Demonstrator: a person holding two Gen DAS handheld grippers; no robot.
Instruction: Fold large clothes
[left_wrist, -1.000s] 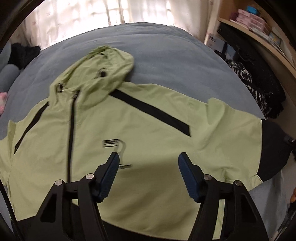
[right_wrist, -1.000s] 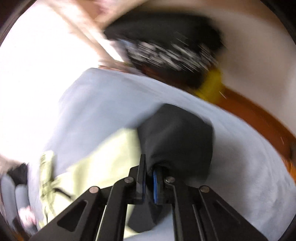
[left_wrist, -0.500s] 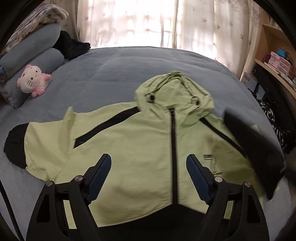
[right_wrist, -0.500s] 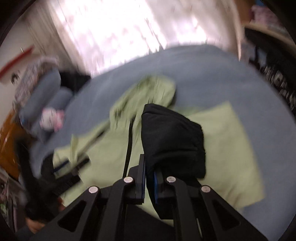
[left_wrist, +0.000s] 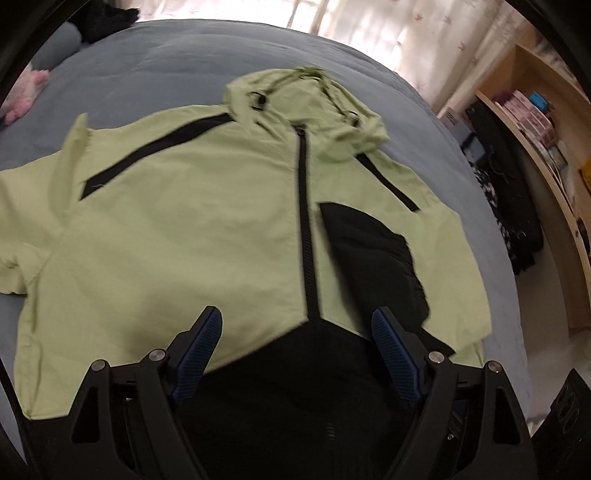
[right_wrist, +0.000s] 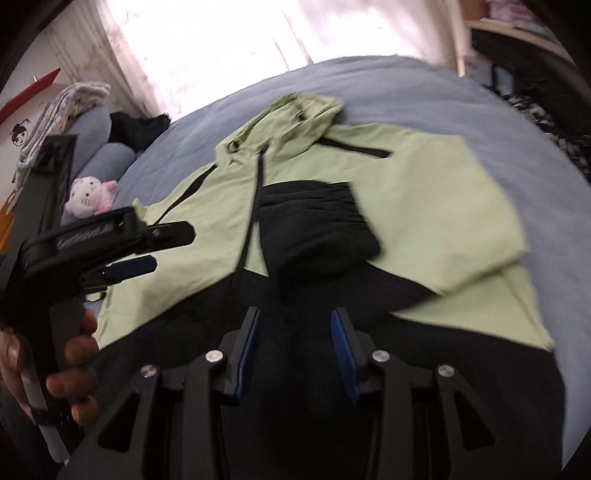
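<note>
Trouble could have come from the black cuff (right_wrist: 317, 221), I thought, because it only rested loose on the chest of my green jacket (left_wrist: 177, 229), and a quick tug on the cloth might have made that folded sleeve slide back off. The jacket looked thin and slippery to me, so a fold could have opened again if I pulled it across the blue bed (left_wrist: 155, 62). My left gripper (left_wrist: 295, 347) was spread wide and held nothing, just above the black bottom band of the jacket. My right gripper (right_wrist: 295, 350) was open too, with nothing between its blue pads (right_wrist: 341, 347), and it hung over the same black band. If I had pinched only the top layer there, I guessed the back layer would have stayed behind and made a lumpy fold. The jacket lay flat on the bed, front side up, with the zipper (left_wrist: 304, 236) closed. Its hood (left_wrist: 306, 99) pointed away from me, toward the bright curtains (left_wrist: 424, 40), and its bottom edge was nearest to me. Its long way ran from me to the hood, along the zipper. The other sleeve (left_wrist: 22, 206) was not folded yet and stuck out flat to the left side.
</note>
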